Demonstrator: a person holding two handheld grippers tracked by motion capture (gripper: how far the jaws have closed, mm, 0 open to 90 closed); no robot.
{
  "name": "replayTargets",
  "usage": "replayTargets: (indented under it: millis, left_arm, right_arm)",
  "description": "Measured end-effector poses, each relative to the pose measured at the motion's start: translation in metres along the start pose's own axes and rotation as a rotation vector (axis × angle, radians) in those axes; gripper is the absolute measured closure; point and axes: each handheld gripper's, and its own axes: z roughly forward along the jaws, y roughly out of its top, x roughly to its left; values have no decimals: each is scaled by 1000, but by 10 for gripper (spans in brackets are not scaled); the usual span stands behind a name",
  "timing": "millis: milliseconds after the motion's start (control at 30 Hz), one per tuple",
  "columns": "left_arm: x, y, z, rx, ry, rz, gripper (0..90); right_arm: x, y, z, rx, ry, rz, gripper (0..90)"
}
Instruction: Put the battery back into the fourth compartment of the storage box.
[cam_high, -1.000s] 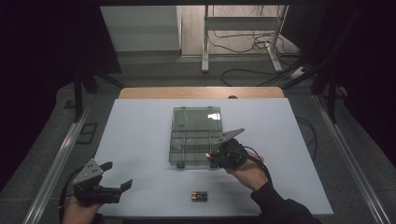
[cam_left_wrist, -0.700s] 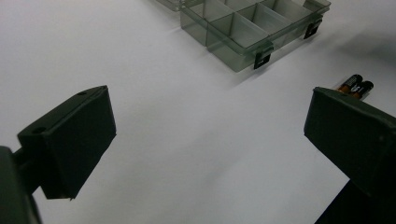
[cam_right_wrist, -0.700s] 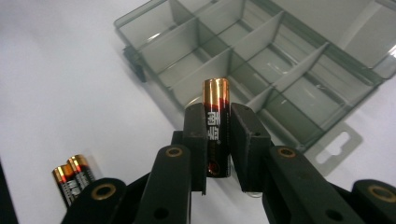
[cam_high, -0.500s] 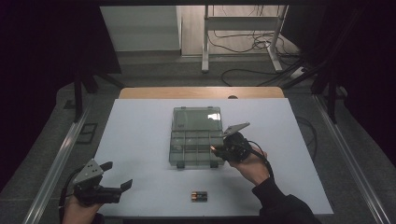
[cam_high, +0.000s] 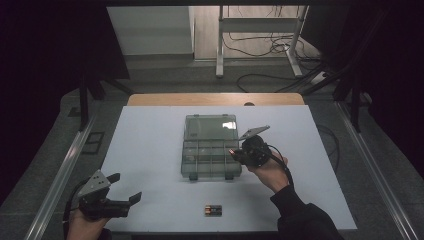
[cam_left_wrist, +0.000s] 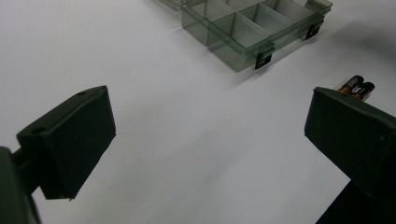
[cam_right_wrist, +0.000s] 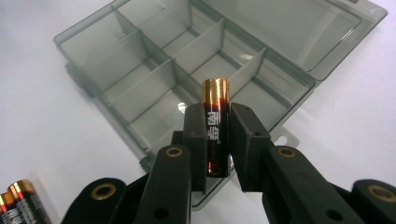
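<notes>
Clear box (cam_high: 210, 147) rim under clamped battery (cam_right_wrist: 215, 126).

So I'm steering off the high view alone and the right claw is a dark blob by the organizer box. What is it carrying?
Observer: The right claw is clamped on one AA battery, copper end up.
Operator: Any cell filled yet?
Observer: No, every compartment of the organizer box I can see in the right gripper view is bare.
Operator: How many batteries are left near the front edge?
Observer: Two spare batteries lie side by side, touching.
Operator: And the left claw?
Observer: The left claw is wide open, nothing between the jaws.
</notes>
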Motion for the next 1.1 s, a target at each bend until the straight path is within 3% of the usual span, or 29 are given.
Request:
replayTargets:
  millis: [1100]
  left_arm:
    - [1,0,0,0,-2,-14,22]
  right_arm:
    - [-28,15,28,-10,-42,73,760]
